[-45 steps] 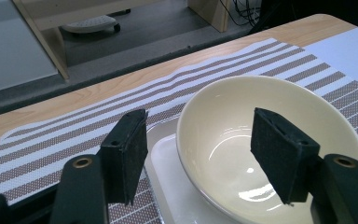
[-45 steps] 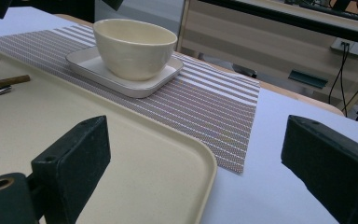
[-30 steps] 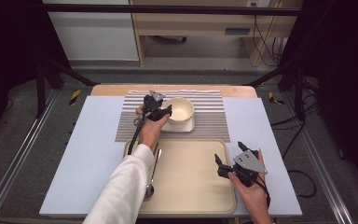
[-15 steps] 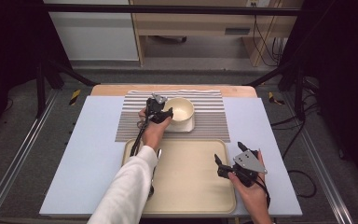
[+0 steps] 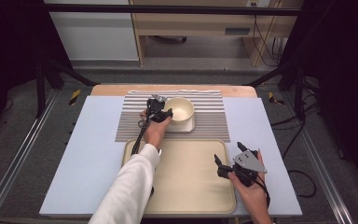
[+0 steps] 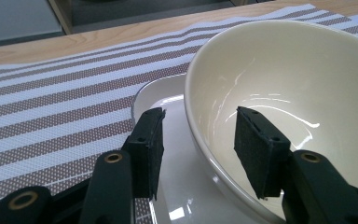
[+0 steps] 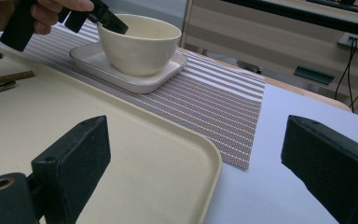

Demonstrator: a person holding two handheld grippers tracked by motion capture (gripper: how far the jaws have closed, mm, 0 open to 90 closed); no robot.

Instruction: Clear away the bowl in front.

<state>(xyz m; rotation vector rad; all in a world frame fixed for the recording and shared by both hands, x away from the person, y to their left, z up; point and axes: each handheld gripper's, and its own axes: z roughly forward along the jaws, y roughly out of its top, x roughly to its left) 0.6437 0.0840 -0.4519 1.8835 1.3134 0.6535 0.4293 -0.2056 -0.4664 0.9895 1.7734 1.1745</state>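
Cream bowl (image 6: 279, 93) sits on a small white plate (image 6: 158, 93) on the striped mat (image 5: 209, 119), beyond the tray (image 5: 191, 177). Left tool (image 6: 200, 140) straddles the bowl's near rim, one jaw inside, one outside; jaws have just been closing, seemingly not yet pressing. Right gripper view adds chopsticks (image 7: 7, 77) on the tray. Right tool (image 5: 228, 156) hovers released over the tray's right edge.

A glossy, smooth glaze is shown by the cream ceramic bowl (image 6: 279, 88) and the white rounded-square ceramic plate (image 6: 168, 154) beneath it. A rough woven texture is seen on the brown-and-white striped placemat (image 6: 51, 112). A matt finish is borne by the beige plastic tray (image 7: 98, 154).
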